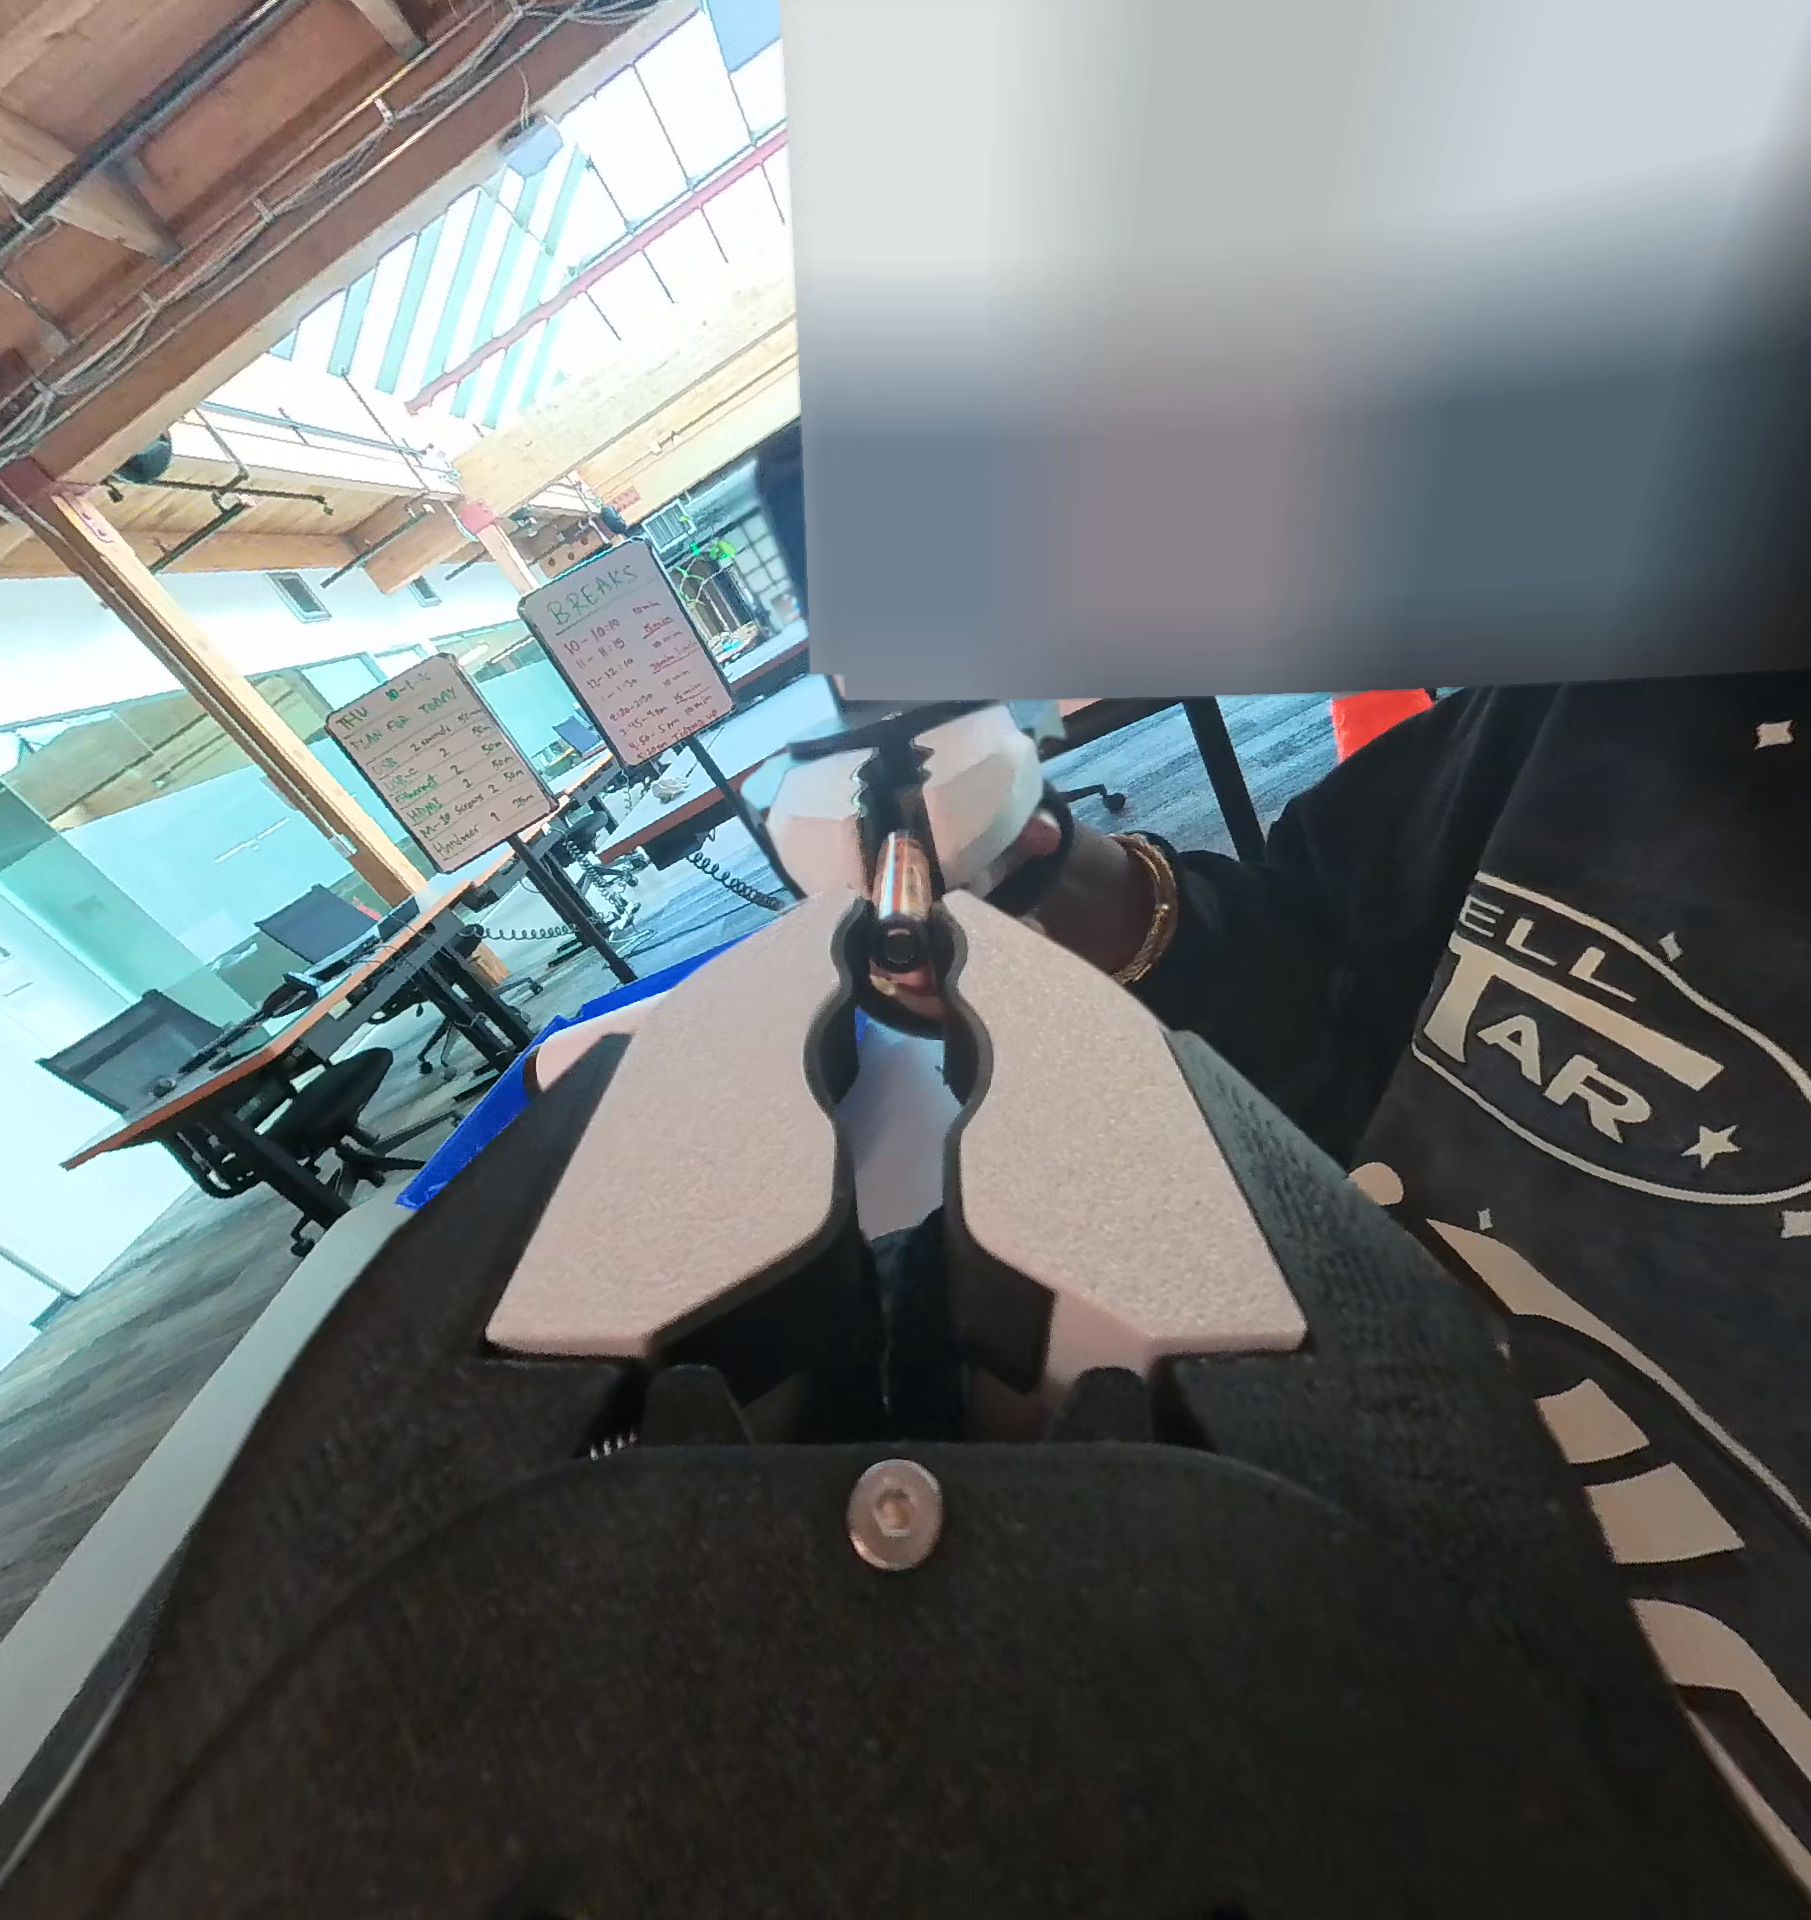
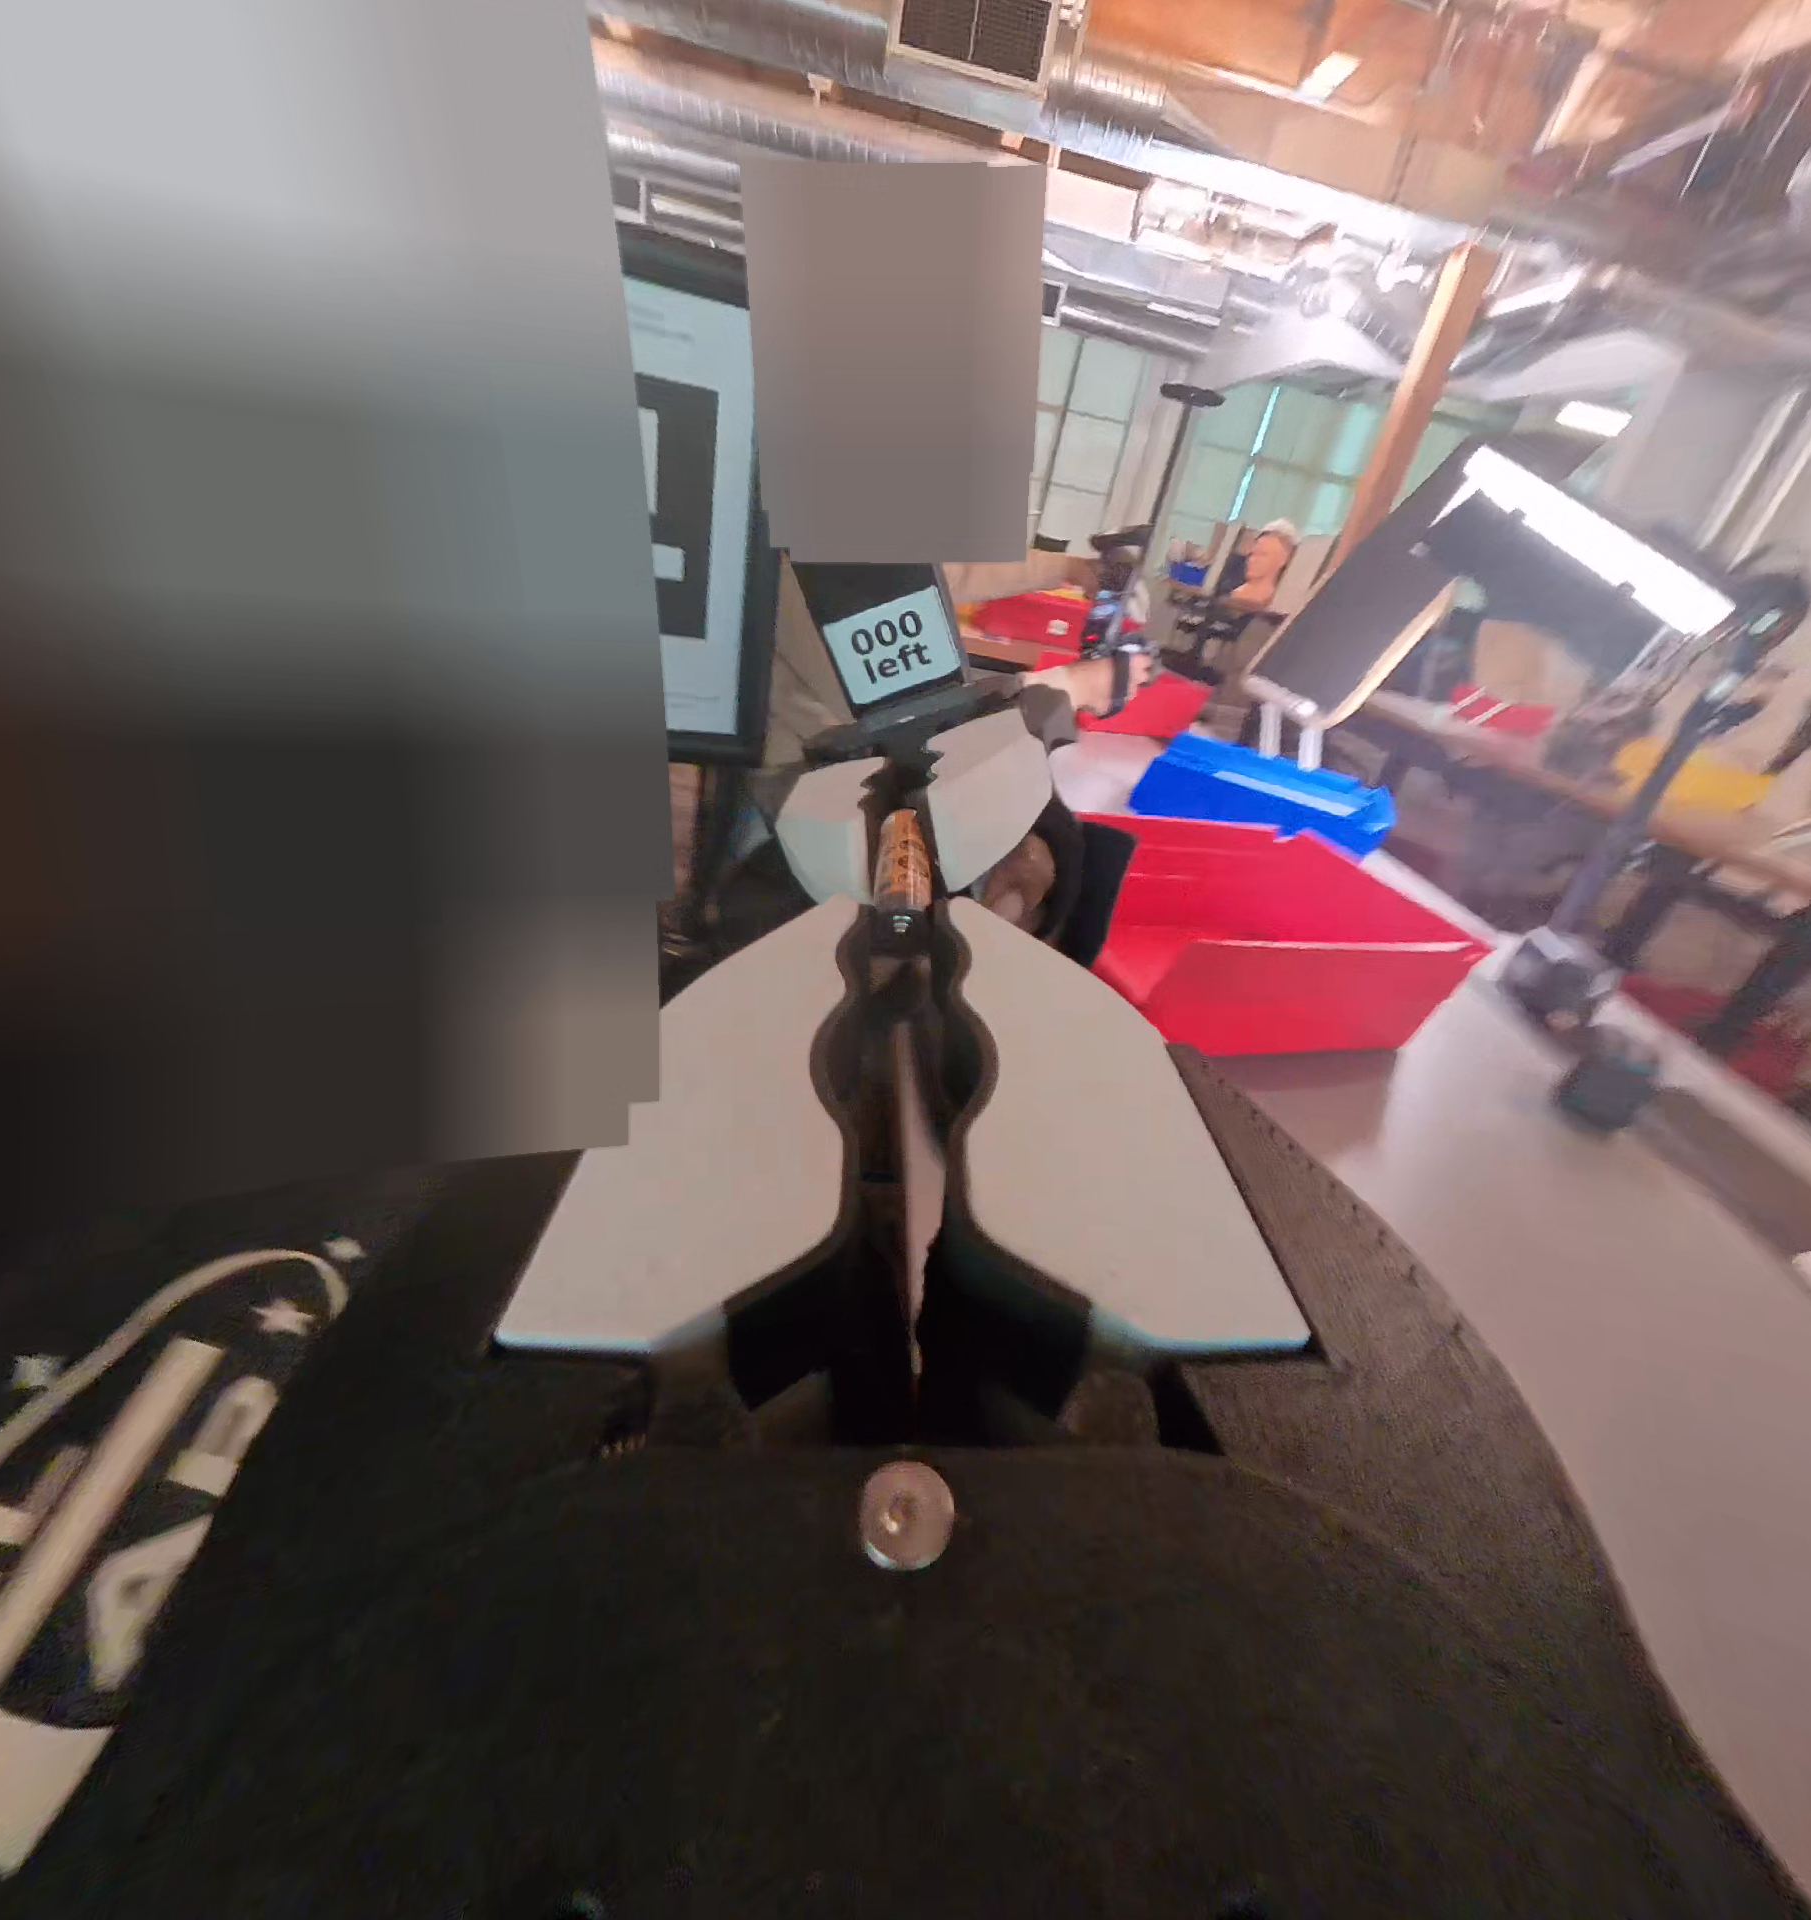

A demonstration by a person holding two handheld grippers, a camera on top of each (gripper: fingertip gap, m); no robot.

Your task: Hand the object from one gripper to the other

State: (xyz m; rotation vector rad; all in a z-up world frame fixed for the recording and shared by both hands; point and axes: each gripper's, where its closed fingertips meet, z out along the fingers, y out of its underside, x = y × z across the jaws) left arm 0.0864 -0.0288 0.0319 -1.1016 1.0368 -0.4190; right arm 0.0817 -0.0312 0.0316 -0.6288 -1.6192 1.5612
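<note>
A small battery [image 2: 901,860] hangs in mid-air, bridging the two facing claws. The left claw [image 1: 903,951] is clamped on one end, the right claw [image 2: 901,930] on the other, above the grey surface [image 2: 1566,1299].

Small metallic cylinder [image 1: 902,902] between both hand-held grippers

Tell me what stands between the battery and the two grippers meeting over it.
Nothing visible does. The battery spans straight between the left gripper and the right gripper, each closed on one end, no other thing between them.
</note>
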